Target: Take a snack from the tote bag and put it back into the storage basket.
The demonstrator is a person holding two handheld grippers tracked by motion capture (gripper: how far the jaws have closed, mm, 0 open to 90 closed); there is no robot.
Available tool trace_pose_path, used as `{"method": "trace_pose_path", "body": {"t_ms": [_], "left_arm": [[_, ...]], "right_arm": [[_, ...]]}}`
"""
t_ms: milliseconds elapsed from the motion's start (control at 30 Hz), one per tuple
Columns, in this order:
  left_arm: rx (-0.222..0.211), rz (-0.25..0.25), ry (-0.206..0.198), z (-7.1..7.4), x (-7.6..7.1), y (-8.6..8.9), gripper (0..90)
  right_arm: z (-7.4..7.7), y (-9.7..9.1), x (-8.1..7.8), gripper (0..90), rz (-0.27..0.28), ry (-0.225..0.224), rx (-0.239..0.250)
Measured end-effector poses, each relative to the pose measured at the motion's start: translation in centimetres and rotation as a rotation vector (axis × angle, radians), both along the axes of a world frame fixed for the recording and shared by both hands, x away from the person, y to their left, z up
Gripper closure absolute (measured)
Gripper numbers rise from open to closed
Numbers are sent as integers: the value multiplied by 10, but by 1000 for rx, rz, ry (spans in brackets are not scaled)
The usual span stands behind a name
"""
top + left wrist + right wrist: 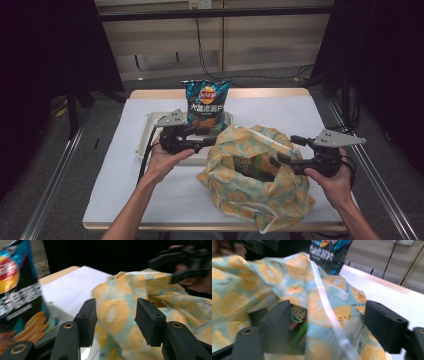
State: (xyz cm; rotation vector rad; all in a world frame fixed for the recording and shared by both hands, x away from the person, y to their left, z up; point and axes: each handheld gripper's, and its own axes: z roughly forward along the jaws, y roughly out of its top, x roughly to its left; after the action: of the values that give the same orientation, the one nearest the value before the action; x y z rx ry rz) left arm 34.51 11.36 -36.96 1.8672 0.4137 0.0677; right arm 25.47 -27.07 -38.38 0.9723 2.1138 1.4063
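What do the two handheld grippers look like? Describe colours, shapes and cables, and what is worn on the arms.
Both the left gripper and the right gripper are black, each topped by a grey three-cornered plate. Each has two blocky black jaws with round brass-ringed holes. A black cable trails from the left one. Both forearms are bare, with no sleeves or gloves.

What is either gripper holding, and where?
Nothing: both the left gripper and right gripper stand open, the bag rim loose between their jaws.

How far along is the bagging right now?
Done: a green packet sits inside the lemon-print bag. In hand: both tongs, left and right, open at the bag's mouth. Left: the blue chip bag stands behind, outside.
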Motion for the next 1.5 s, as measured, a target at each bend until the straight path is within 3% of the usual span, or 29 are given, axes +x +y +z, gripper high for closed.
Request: {"method": "trace_pose_path", "body": {"t_ms": [133, 200, 333, 367, 400, 467, 533, 633, 733, 800, 967, 1067, 1167, 1233, 1300, 1367, 1433, 1500], "left_arm": [[31, -41, -14, -1, -5, -17, 476], [16, -66, 11, -4, -5, -24, 470], [29, -91, 13, -7, -9, -33, 432], [51, -86, 5, -8, -11, -35, 394], [51, -86, 5, -8, -11, -35, 370], [58, -82, -2, -9, -13, -35, 346], [67, -82, -12, -11, -14, -35, 299], [93, -84, -29, -14, -16, -35, 244], [134, -81, -41, -19, -18, -36, 190], [146, -87, -48, -22, -21, -37, 167], [172, -124, -64, -28, -27, -43, 132], [183, -112, -104, -30, -29, -46, 113], [228, -77, -133, -37, -29, -50, 120], [269, -37, -150, -44, -26, -53, 170], [287, -8, -136, -49, -20, -52, 239], [282, 9, -137, -52, -16, -51, 391], [270, -1, -111, -51, -13, -47, 632], [215, -24, -88, -46, -11, -42, 842]], "right_arm": [[-12, 5, 19, 177, 32, 69, -31], [-15, 7, 25, 175, 29, 75, -60], [-22, 12, 35, 206, 38, 97, -70], [-26, 16, 39, 360, 40, 112, -95], [-26, 16, 39, 360, 40, 112, -95], [-29, 21, 41, 525, 57, 129, -96], [-30, 26, 38, 745, 105, 133, -77], [-25, 29, 29, 858, 144, 132, -68], [-21, 31, 16, 884, 184, 131, -43], [-18, 36, 4, 889, 212, 132, -17], [-15, 42, -10, 890, 254, 139, 6], [-14, 45, -17, 891, 267, 139, 22], [-13, 46, -18, 891, 276, 140, 43], [-11, 47, -17, 891, 276, 138, 53], [-9, 46, -17, 891, 276, 133, 69], [-6, 45, -16, 891, 275, 128, 77], [-4, 44, -15, 890, 276, 126, 78], [-5, 43, -14, 881, 275, 126, 73]]}}
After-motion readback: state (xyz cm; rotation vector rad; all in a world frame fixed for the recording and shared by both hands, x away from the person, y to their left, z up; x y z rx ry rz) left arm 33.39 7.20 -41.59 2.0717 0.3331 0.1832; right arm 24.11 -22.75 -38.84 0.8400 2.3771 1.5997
